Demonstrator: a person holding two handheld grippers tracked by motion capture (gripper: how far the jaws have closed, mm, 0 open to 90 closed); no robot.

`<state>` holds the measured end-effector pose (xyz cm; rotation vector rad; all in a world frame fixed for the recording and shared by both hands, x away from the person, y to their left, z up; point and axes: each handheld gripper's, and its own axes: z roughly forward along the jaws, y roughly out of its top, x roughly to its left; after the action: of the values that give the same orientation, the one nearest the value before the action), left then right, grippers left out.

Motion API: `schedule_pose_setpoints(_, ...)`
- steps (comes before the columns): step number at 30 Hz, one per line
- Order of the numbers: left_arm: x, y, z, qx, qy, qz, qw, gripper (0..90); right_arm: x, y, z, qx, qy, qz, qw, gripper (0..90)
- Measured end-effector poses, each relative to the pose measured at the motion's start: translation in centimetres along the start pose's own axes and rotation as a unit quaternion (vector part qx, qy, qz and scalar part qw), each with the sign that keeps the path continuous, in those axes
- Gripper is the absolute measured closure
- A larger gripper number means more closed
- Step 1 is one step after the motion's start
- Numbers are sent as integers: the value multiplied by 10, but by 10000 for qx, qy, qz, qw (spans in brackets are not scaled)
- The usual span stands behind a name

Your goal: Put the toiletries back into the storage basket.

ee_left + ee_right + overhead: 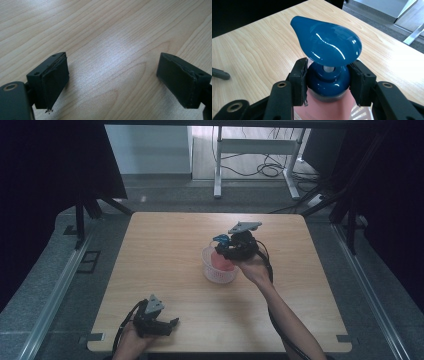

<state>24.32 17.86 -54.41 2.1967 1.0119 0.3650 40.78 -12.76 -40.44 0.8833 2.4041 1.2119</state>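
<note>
Right gripper (328, 81) pinches the blue collar of the pink pump bottle (325, 47), which stands in the white basket (218, 272) right of table (165, 245) centre. Left gripper (172, 322), at 7 o'clock, gapes empty.

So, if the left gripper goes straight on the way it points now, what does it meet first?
Probably the bare wooden table. The left gripper is open with nothing between its jaws, and its own view shows wood grain ahead. In the high view it points toward the right; how steeply downward is unclear.
</note>
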Motion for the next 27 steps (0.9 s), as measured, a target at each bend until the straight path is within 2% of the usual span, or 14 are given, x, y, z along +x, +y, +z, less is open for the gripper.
schedule_pose_setpoints(14,0,0,0,-3,-1,-4,10000,104,-1,-11,14,103,29,17,9999,526)
schedule_pose_setpoints(27,0,0,0,-12,-5,-11,10000,104,-6,-21,22,170,85,160,9997,525)
